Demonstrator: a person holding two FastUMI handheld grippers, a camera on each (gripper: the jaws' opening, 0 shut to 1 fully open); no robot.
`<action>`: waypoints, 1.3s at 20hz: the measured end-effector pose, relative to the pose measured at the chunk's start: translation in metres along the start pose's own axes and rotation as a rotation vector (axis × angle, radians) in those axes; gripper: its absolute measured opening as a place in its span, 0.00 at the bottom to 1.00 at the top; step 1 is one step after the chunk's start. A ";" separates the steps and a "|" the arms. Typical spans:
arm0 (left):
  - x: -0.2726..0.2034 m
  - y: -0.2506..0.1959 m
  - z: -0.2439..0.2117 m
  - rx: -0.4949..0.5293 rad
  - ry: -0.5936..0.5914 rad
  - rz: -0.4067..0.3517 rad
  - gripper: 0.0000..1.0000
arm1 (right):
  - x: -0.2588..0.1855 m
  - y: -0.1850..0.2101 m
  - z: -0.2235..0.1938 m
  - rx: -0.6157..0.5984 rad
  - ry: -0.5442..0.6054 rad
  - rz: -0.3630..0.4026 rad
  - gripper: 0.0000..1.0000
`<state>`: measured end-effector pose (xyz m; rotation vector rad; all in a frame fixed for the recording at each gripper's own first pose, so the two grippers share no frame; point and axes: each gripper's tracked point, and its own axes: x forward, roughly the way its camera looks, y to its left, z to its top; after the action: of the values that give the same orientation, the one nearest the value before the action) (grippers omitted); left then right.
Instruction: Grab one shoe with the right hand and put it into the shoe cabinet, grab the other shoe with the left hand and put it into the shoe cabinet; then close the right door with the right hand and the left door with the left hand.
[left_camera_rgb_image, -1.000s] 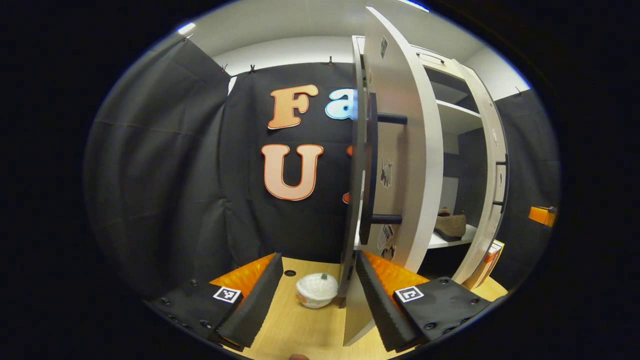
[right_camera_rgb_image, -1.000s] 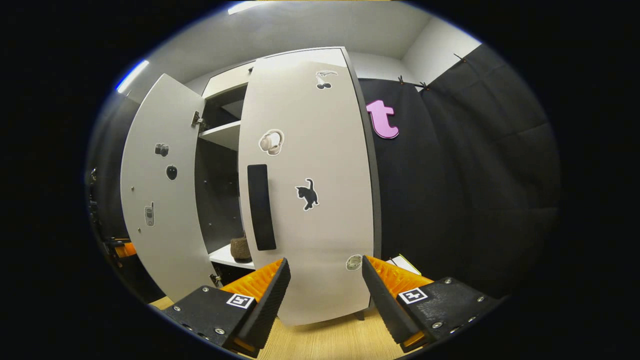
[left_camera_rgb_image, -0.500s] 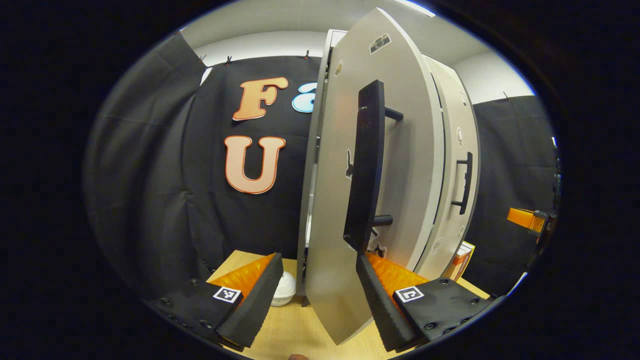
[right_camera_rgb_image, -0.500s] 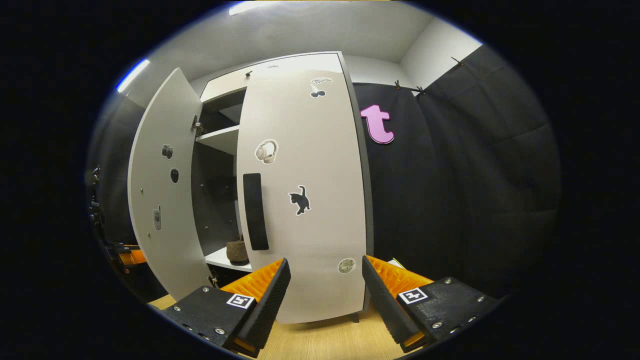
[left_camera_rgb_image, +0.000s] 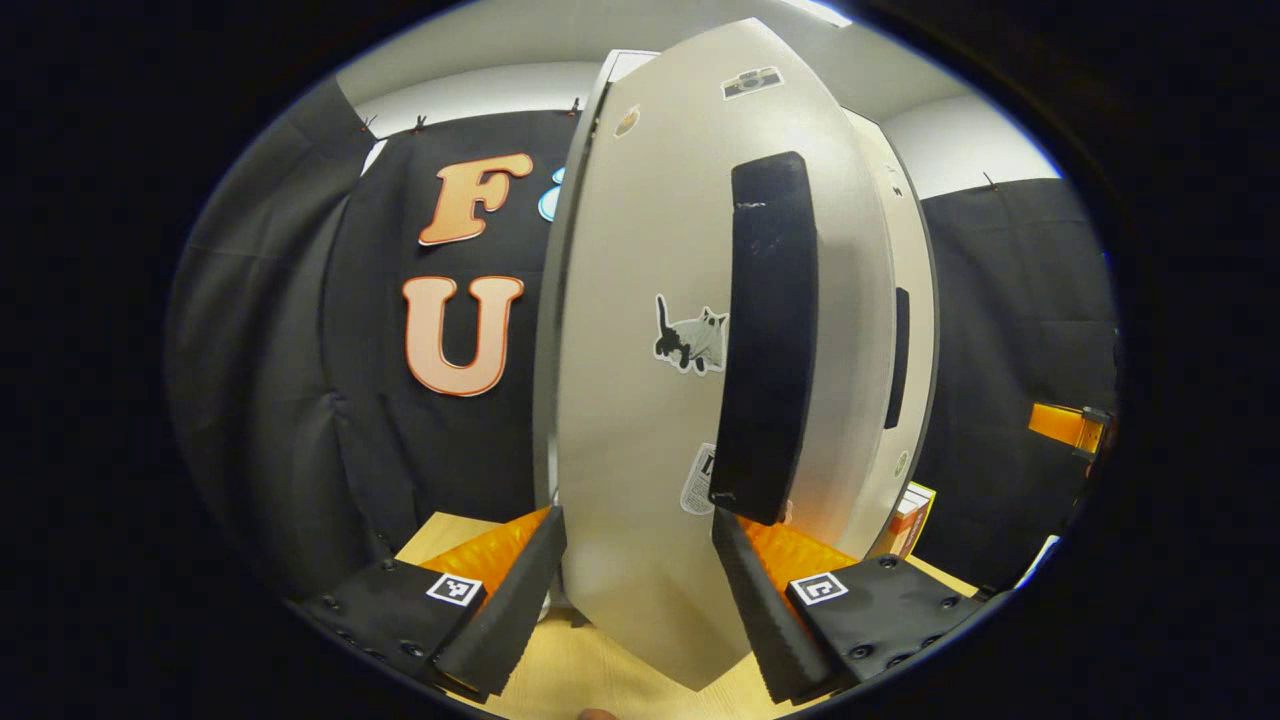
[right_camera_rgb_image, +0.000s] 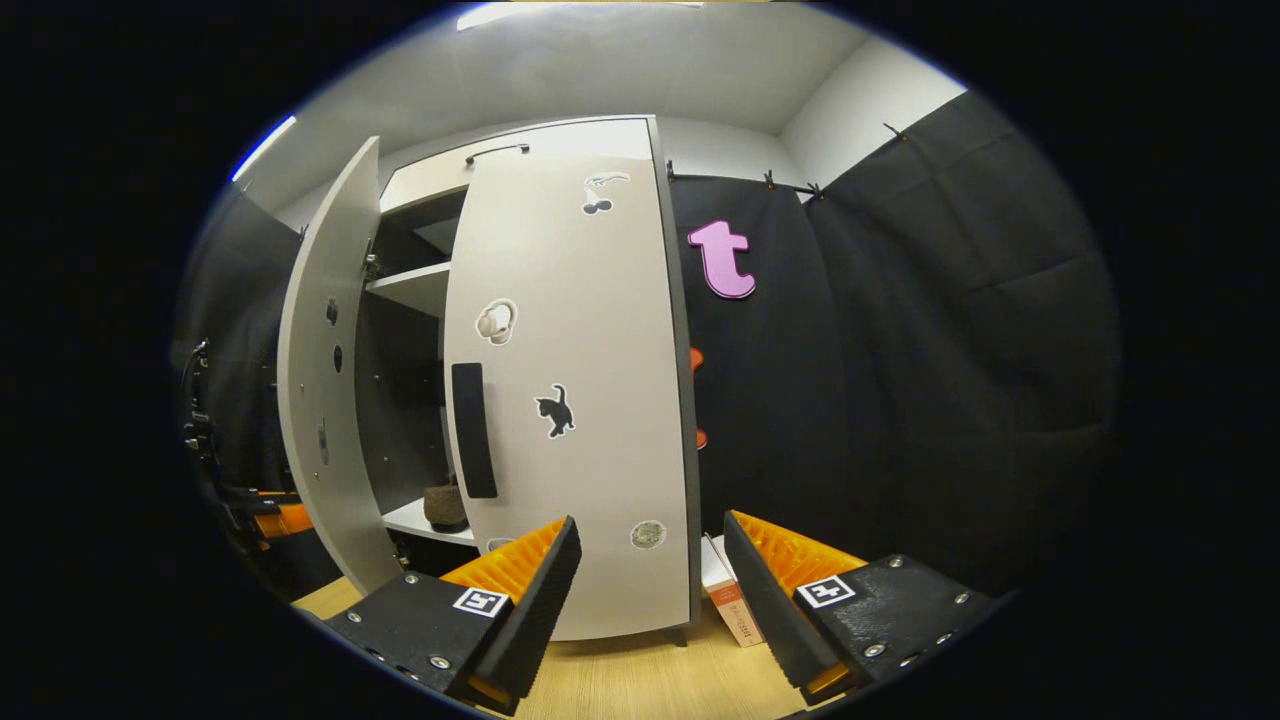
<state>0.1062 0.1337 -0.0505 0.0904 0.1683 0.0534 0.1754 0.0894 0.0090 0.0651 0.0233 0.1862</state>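
- Tool on our left hand (left_camera_rgb_image: 638, 590) has its fingers spread apart and grips nothing; the left door (left_camera_rgb_image: 640, 400) stands between and just beyond them, so we judge we are pushing the panel shut with the tool rather than pulling on the black handle (left_camera_rgb_image: 765, 340)
- Our right tool (right_camera_rgb_image: 650, 600) is spread apart too and holds nothing; it hangs back from the right door (right_camera_rgb_image: 580, 400), which we judge already closed, or very nearly, so that hand has no more to do
- From the right gripper view the left door (right_camera_rgb_image: 325, 380) is ajar, and through the gap we see one brown shoe (right_camera_rgb_image: 443, 505) sitting on the lower shelf (right_camera_rgb_image: 425, 520) of the cabinet (right_camera_rgb_image: 430, 185); whether the second shoe sits beside it we cannot tell
- Set against the frame a second ago, the left door has swung a long way: then we saw it edge-on with the shelves and a shoe open to the left tool's camera, now its face with the cat sticker (left_camera_rgb_image: 692, 338) covers the inside
- The white bowl that stood on the counter (left_camera_rgb_image: 600, 665) is now hidden behind the door
- The right tool has drawn back a little from the cabinet, and a small box (right_camera_rgb_image: 728, 600) has come into sight beside the right door's foot
- Remaining, as we judge it: a last push to seat the left door
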 end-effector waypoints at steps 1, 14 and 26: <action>0.008 -0.004 0.001 -0.005 -0.004 -0.007 0.93 | -0.003 -0.005 0.001 -0.001 -0.002 -0.009 0.89; 0.078 -0.033 0.007 0.037 -0.008 0.012 0.97 | -0.009 -0.029 -0.002 -0.025 0.013 -0.089 0.89; 0.054 -0.010 0.038 0.077 0.009 0.128 0.95 | 0.020 -0.005 0.016 -0.039 0.028 -0.003 0.89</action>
<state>0.1664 0.1241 -0.0232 0.1773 0.1734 0.1754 0.1969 0.0872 0.0247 0.0237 0.0475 0.1841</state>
